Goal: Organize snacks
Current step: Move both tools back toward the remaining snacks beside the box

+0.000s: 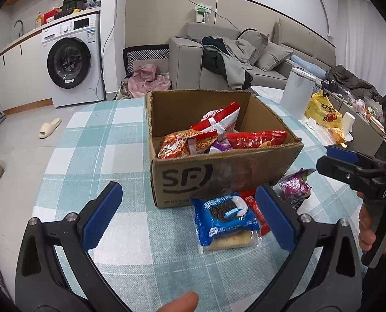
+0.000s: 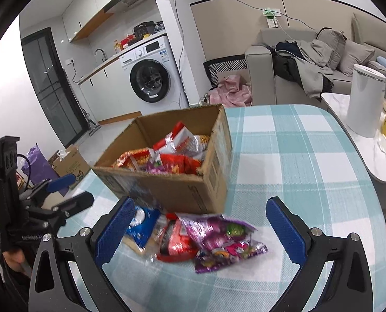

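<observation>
A cardboard box (image 1: pixel 226 174) (image 2: pixel 182 189) stands on the checked tablecloth, holding several red and orange snack bags (image 1: pixel 213 135) (image 2: pixel 172 156). In front of it lie a blue cookie pack (image 1: pixel 225 215) (image 2: pixel 142 223), a clear cracker pack (image 1: pixel 232 240), a red packet (image 1: pixel 256 208) (image 2: pixel 176 241) and a purple packet (image 1: pixel 294 187) (image 2: pixel 221 239). My left gripper (image 1: pixel 190 218) is open, its pads either side of the blue pack without touching it. My right gripper (image 2: pixel 200 228) (image 1: pixel 338 161) is open over the red and purple packets.
A washing machine (image 1: pixel 71 62) and a grey sofa (image 1: pixel 232 59) with clothes stand behind the table. A white bin (image 2: pixel 364 98) and a yellow bag (image 1: pixel 323 111) sit on a side table at the right. A second carton (image 2: pixel 71 166) is on the floor.
</observation>
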`<control>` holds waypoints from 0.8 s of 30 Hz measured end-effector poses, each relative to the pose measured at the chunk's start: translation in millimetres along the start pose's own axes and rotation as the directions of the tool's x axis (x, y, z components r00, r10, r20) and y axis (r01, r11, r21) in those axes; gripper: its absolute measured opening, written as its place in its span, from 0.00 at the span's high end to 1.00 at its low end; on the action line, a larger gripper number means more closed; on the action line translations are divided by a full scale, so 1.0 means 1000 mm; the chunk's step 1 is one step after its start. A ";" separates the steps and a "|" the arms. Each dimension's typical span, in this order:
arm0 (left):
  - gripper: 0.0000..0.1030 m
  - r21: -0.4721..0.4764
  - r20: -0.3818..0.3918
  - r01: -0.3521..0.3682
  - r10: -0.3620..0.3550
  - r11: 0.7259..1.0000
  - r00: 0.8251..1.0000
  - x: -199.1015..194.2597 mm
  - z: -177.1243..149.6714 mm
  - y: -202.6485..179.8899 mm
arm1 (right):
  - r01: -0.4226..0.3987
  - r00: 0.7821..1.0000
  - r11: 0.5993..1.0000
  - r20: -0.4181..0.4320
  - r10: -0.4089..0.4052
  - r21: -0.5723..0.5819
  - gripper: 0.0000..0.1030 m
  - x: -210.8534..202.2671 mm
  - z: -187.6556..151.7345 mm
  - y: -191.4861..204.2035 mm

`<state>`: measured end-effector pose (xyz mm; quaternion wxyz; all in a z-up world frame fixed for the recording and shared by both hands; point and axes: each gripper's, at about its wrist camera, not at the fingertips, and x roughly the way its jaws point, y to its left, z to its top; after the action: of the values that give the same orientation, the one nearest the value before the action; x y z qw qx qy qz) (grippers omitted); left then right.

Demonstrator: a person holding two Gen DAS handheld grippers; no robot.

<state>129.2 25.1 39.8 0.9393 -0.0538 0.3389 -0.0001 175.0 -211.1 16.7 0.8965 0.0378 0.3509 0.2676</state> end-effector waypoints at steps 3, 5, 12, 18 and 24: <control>0.01 -0.007 -0.011 -0.006 0.006 1.000 1.000 0.000 -0.005 0.001 | 0.006 1.000 1.000 -0.016 -0.006 -0.003 0.00 0.001 -0.007 -0.003; 0.01 -0.010 -0.015 -0.005 0.005 1.000 1.000 0.002 -0.006 0.002 | 0.018 0.999 1.000 -0.030 -0.018 -0.012 0.00 0.003 -0.008 -0.004; 0.01 -0.006 -0.028 -0.025 0.025 1.000 0.999 0.007 -0.010 0.004 | 0.030 0.998 1.000 -0.050 -0.030 -0.010 0.00 0.005 -0.011 -0.010; 0.01 -0.017 -0.035 -0.023 0.023 1.000 0.999 0.012 -0.011 0.004 | 0.037 0.995 0.999 -0.089 -0.037 0.006 0.00 0.014 -0.016 -0.018; 0.01 -0.012 -0.053 -0.016 0.015 1.000 0.998 0.020 -0.013 0.000 | 0.055 0.991 0.998 -0.122 -0.055 -0.003 0.00 0.025 -0.021 -0.020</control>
<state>136.2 23.1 16.7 0.9296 -0.0568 0.3642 0.0077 185.8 -217.8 -19.4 0.8804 0.0118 0.4061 0.2447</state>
